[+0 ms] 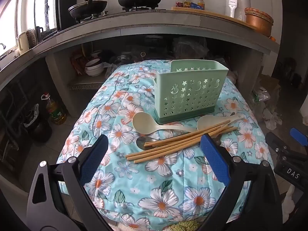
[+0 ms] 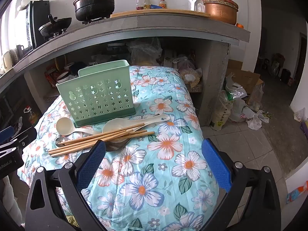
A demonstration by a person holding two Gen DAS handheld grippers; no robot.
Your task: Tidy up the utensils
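Ahead of the spread, empty left claw (image 1: 154, 154), bamboo chopsticks (image 1: 181, 142) lie crosswise at twelve o'clock, long axis nine-to-three, before the green holder (image 1: 188, 94). From the right claw (image 2: 154, 157), equally spread and empty, chopsticks (image 2: 100, 138) sit off at ten o'clock, so the left looks better placed.

Left gripper (image 1: 153, 143): two black angular plastic arms, each with a triangular cut-out and round silver screw heads, tipped with blue mesh-textured fingers (image 1: 214, 159). Right gripper (image 2: 153, 149): the same black frame, silver screws and blue textured fingers (image 2: 216, 165). Seen from the left wrist camera, its black body carries white lettering reading "DAS".
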